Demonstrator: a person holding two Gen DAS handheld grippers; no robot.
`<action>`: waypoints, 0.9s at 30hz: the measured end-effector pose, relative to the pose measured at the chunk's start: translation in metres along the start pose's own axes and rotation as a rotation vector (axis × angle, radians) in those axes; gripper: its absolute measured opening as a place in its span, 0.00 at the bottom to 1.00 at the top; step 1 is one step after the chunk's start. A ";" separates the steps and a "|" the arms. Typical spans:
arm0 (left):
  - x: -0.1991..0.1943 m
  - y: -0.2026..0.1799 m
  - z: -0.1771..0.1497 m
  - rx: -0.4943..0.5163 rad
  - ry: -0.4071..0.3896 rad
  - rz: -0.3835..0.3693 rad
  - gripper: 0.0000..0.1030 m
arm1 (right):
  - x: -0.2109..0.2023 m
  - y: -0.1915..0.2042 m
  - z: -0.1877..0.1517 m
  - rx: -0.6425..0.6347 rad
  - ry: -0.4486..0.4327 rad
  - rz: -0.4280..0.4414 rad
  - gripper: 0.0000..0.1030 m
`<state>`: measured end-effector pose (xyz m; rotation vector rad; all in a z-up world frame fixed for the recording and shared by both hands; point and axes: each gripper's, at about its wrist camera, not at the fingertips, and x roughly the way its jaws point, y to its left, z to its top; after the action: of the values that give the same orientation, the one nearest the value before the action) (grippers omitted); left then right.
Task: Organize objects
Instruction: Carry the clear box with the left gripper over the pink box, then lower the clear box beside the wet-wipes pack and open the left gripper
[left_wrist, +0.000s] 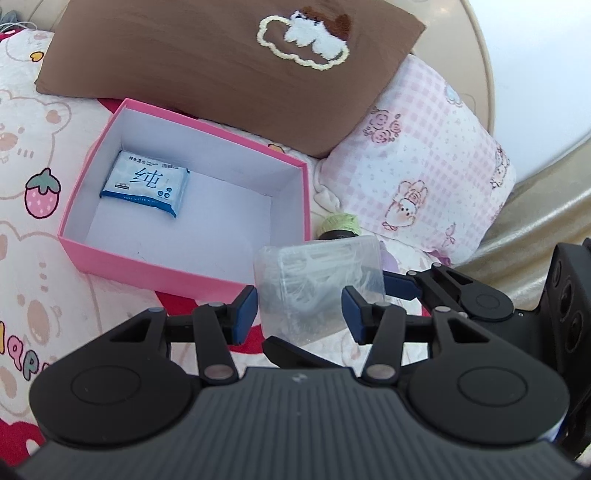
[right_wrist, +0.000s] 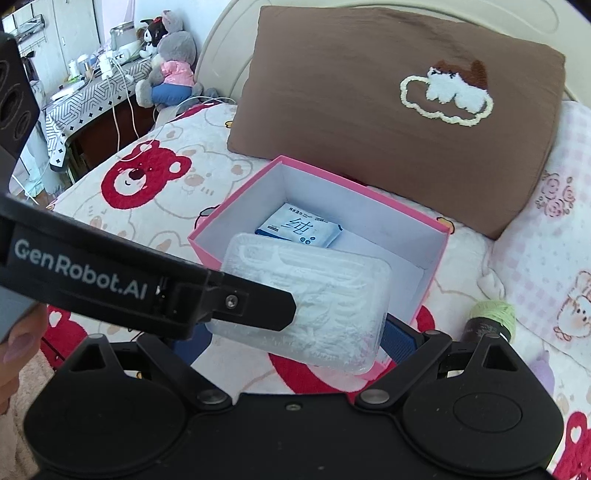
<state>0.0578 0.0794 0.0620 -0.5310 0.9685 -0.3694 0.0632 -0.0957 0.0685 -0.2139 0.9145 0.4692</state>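
Note:
A clear plastic case of white floss picks (left_wrist: 314, 273) hangs just above the bed, in front of the open pink box (left_wrist: 147, 266). My left gripper (left_wrist: 299, 314) is shut on it, a blue pad against each side. In the right wrist view the case (right_wrist: 332, 295) overlaps the near corner of the pink box (right_wrist: 436, 258). My right gripper (right_wrist: 295, 341) is shut on the case too. One of the left gripper's fingers (right_wrist: 258, 306) lies across the case and hides the right gripper's left pad. A blue and white wipes pack (left_wrist: 146, 182) lies inside the box.
A spool of green thread (right_wrist: 491, 317) stands on the bedspread right of the box. A brown pillow (right_wrist: 369, 110) and a pink checked pillow (left_wrist: 424, 155) lie behind. Plush toys (right_wrist: 173, 70) and a cluttered side table (right_wrist: 85, 99) are at the far left. A person's hand (right_wrist: 14, 350) shows at the left edge.

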 end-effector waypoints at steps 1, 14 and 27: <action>0.003 0.002 0.002 -0.001 -0.002 0.003 0.48 | 0.003 -0.001 0.001 -0.004 0.001 0.002 0.94; 0.055 0.040 0.032 -0.042 0.020 0.039 0.48 | 0.065 -0.023 0.020 0.021 0.047 0.045 0.94; 0.108 0.077 0.055 -0.047 0.027 0.084 0.48 | 0.134 -0.046 0.034 0.082 0.109 0.080 0.94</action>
<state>0.1659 0.0995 -0.0304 -0.5270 1.0245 -0.2795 0.1783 -0.0840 -0.0193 -0.1291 1.0495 0.4964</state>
